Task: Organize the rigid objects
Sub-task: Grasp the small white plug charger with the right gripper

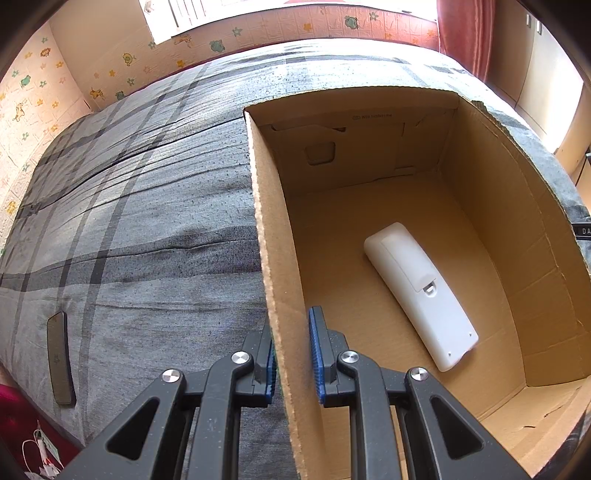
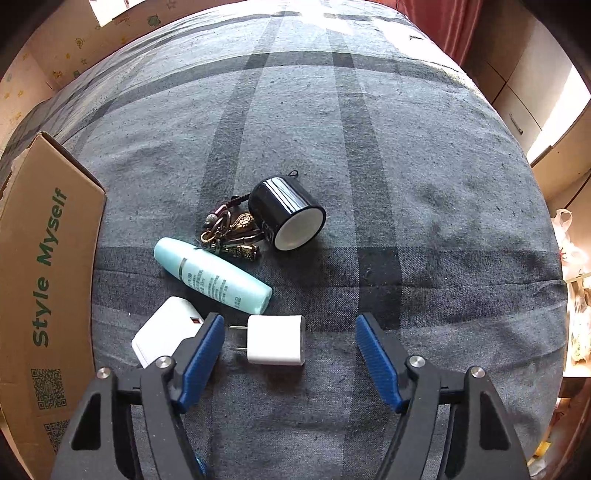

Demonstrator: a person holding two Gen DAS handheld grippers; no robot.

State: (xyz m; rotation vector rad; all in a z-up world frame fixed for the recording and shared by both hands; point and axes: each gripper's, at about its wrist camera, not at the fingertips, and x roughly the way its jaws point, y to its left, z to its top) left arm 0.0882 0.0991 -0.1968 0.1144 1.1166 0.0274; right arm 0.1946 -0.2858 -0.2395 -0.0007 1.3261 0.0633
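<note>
My left gripper [image 1: 291, 354] clamps the cardboard box [image 1: 266, 236] wall steady while my right gripper [image 2: 290, 345] straddles, untouching, the white plug adapter [image 2: 276, 339] near the bed's [image 2: 406, 184] front edge.

A grey plaid bedspread [image 2: 369, 155] covered the bed. Wallpaper with small cartoon animals and stars [image 1: 33, 96] lined the wall behind it, a red curtain [image 1: 465, 33] hung by the bright window, and a plastic bag [image 2: 572, 251] sat off the bed's right edge.
</note>
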